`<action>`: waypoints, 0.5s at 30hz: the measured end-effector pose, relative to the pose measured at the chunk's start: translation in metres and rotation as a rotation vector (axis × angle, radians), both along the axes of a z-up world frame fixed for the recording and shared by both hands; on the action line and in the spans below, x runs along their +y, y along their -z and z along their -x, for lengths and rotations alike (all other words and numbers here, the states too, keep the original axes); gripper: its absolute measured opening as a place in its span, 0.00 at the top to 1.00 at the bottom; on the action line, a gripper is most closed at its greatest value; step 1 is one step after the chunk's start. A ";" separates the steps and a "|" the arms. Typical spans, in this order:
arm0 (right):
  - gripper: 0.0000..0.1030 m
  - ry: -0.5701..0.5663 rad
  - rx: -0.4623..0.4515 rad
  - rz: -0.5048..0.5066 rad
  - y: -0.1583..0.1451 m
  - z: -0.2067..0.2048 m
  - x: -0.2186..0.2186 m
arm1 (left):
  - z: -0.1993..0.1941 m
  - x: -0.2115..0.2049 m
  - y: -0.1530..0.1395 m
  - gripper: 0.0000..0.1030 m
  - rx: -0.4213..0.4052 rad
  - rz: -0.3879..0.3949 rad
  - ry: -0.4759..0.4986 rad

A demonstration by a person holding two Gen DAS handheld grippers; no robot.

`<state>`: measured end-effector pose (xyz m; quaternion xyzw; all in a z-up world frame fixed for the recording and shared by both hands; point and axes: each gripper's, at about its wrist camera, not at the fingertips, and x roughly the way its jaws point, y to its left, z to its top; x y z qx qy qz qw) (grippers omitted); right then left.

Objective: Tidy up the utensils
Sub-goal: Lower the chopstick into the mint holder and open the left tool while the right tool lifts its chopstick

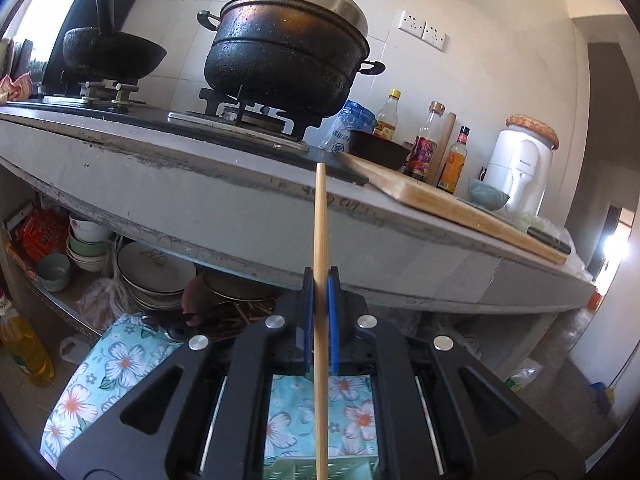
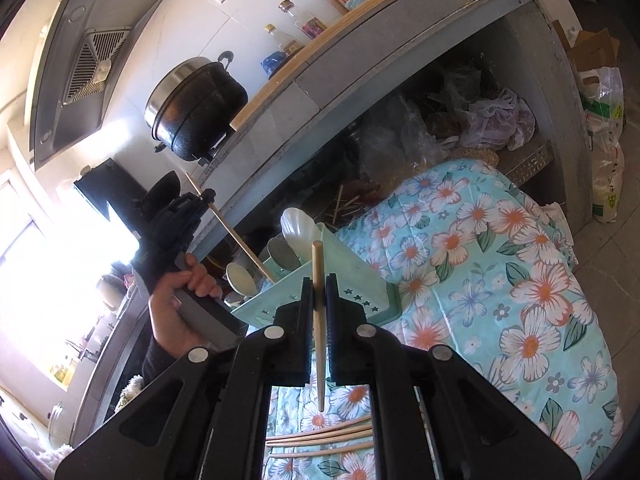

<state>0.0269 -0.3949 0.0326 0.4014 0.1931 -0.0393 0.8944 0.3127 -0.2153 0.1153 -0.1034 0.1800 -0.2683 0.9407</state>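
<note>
My left gripper (image 1: 321,282) is shut on a wooden chopstick (image 1: 320,216) that points up toward the counter edge. In the right wrist view that same left gripper (image 2: 206,196) is held in a person's hand (image 2: 180,300), its chopstick (image 2: 236,232) slanting down to the green utensil holder (image 2: 360,280). My right gripper (image 2: 319,280) is shut on another chopstick (image 2: 318,264), upright just in front of the holder. Metal spoons (image 2: 280,254) and a white spoon (image 2: 298,226) stand in the holder. Several loose chopsticks (image 2: 320,438) lie on the floral cloth (image 2: 500,280) below my right gripper.
A grey counter (image 1: 200,184) carries a gas stove with a black pot (image 1: 288,52) and a wok (image 1: 108,52), a wooden cutting board (image 1: 440,200), sauce bottles (image 1: 424,148) and a white appliance (image 1: 520,168). Bowls and plates (image 1: 152,268) are stacked under the counter. Plastic bags (image 2: 500,120) fill the shelf.
</note>
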 end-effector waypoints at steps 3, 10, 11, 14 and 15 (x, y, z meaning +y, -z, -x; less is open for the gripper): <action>0.94 0.003 0.001 0.001 -0.001 0.001 0.001 | 0.008 0.003 0.009 0.95 -0.020 -0.012 0.003; 0.94 0.024 -0.018 0.038 -0.013 0.011 0.006 | 0.038 0.033 0.013 0.74 0.006 -0.019 0.044; 0.94 0.026 -0.024 0.045 -0.017 0.012 0.007 | 0.046 0.041 0.013 0.71 0.007 -0.016 0.044; 0.94 0.021 -0.051 0.079 -0.032 0.015 0.011 | 0.068 0.062 0.012 0.60 0.008 -0.024 0.040; 0.94 0.016 -0.065 0.094 -0.039 0.015 0.012 | 0.075 0.069 0.011 0.58 0.010 -0.025 0.042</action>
